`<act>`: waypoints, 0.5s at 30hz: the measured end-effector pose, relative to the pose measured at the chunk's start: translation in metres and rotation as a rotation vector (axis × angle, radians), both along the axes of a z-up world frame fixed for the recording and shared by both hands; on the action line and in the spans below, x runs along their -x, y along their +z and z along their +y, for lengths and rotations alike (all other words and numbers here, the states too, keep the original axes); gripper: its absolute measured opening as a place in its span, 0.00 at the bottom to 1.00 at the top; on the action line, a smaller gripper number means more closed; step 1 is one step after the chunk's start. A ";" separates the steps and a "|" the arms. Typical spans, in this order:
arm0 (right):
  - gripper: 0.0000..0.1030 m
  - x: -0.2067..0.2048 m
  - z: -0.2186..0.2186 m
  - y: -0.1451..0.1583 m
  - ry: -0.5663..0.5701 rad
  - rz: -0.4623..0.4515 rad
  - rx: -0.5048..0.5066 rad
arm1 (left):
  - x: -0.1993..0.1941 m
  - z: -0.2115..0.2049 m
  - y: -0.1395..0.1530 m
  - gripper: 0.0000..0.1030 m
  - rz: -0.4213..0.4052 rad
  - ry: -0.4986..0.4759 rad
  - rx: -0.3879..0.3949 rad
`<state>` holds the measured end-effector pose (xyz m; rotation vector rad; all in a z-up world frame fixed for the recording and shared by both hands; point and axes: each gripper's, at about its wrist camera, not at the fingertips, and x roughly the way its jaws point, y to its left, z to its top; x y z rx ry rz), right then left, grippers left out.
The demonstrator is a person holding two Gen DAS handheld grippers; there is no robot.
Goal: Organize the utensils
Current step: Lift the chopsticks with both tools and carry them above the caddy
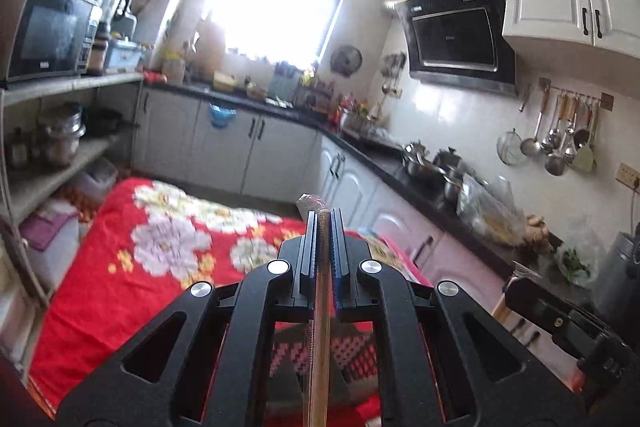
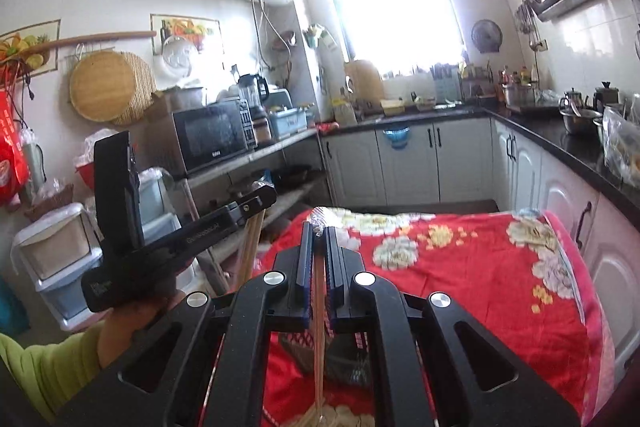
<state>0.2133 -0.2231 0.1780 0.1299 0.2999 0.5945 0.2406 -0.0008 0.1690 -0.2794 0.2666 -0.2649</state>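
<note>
Presently:

1. Left gripper (image 1: 323, 215): one. Its two fingers are closed nearly together on a plastic-wrapped bundle of wooden chopsticks (image 1: 320, 291); the bundle runs lengthwise between the pads, its wrapped tip poking out past the fingertips. The number of chopsticks in the bundle cannot be told.
2. Right gripper (image 2: 317, 227): one. Its fingers are pressed in on a second wrapped bundle of chopsticks (image 2: 319, 307), crinkled wrap showing at the fingertips, the loose ends fanning out at the bottom edge. Count within cannot be told.
3. Table under a red floral cloth (image 1: 120, 267): one, below both grippers.
4. Dark mesh holder (image 2: 344, 359): one, on the cloth beneath the right gripper, partly hidden.
5. Microwave (image 2: 212, 139): one, on the shelf.
6. Range hood (image 1: 456, 35): one, on the tiled wall.
7. Hanging ladles and spatulas (image 1: 560, 139): several on one rail.
</note>
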 end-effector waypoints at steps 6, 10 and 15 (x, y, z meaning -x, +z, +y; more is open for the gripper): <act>0.06 -0.017 -0.002 0.009 -0.015 -0.030 -0.029 | -0.012 -0.009 0.013 0.03 -0.087 0.069 -0.034; 0.06 -0.024 -0.002 0.012 -0.032 -0.067 -0.030 | -0.022 -0.015 0.015 0.03 -0.119 0.106 -0.054; 0.06 -0.036 -0.004 0.011 -0.040 -0.081 -0.059 | -0.036 -0.018 0.010 0.03 -0.144 0.158 -0.050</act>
